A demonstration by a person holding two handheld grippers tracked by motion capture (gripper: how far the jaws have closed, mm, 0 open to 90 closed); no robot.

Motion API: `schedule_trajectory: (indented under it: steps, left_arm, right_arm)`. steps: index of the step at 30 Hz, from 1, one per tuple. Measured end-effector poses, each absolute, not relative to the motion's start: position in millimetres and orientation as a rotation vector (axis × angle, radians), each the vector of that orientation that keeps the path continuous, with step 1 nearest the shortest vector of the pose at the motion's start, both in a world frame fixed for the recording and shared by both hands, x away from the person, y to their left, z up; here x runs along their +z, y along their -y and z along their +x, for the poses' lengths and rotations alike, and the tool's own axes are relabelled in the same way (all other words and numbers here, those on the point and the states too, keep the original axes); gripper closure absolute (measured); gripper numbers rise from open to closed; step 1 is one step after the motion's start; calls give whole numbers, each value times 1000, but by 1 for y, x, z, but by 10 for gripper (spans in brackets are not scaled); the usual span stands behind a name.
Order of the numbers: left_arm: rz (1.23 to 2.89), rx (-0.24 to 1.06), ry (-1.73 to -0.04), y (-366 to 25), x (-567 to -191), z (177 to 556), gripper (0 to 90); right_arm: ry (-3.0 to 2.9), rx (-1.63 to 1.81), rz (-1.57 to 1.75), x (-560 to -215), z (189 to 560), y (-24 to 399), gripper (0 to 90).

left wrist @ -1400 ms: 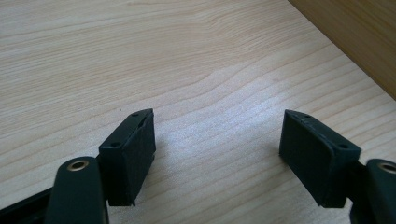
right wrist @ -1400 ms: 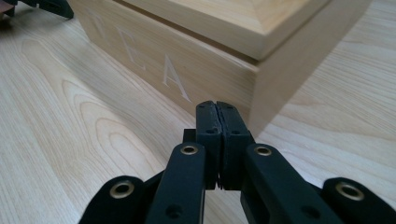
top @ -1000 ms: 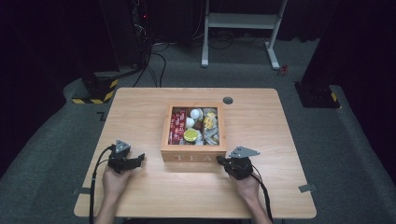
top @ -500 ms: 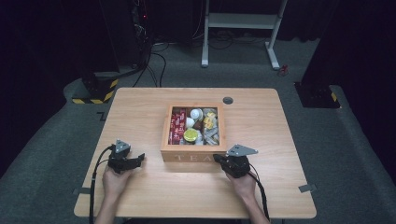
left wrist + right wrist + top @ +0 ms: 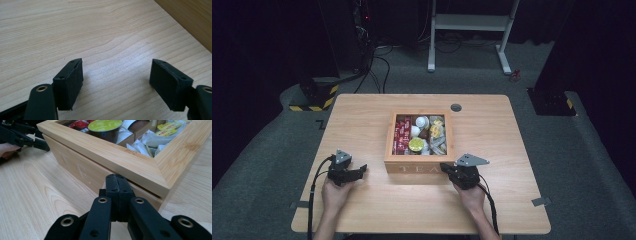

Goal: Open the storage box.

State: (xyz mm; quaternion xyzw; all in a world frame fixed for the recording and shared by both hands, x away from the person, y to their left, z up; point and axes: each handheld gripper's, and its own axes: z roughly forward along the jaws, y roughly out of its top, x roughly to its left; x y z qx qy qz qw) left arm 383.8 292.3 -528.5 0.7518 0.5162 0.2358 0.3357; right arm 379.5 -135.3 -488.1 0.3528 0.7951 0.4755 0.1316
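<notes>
An open wooden tea box [image 5: 418, 165] stands mid-table, marked TEA on its front wall [image 5: 82, 170]. Inside lie red packets [image 5: 401, 135], white pods [image 5: 421, 122], yellow packets [image 5: 436, 130] and a green-lidded pod [image 5: 416, 144] [image 5: 105, 125]. My left gripper [image 5: 360, 170] rests on the table left of the box, pointing toward it, jaws open over bare wood [image 5: 117, 72]. My right gripper [image 5: 445, 166] lies at the box's front right corner. Its jaws are shut with nothing between them [image 5: 118, 181], their tips close to the front wall.
The table [image 5: 512, 150] has a round cable hole [image 5: 456, 107] behind the box. Each gripper is held by a hand at the near edge, with cables trailing back. On the floor beyond are a yellow-black striped base [image 5: 312, 100] and a white stand [image 5: 467, 25].
</notes>
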Motion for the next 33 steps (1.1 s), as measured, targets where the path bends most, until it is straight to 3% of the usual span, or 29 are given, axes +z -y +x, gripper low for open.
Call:
schedule_trajectory:
  steps: [33]
  left_arm:
    - [1963,611,-1343,-292,-528,383,273]
  right_arm:
    - [-2173,1368,970,-473,380,130,900]
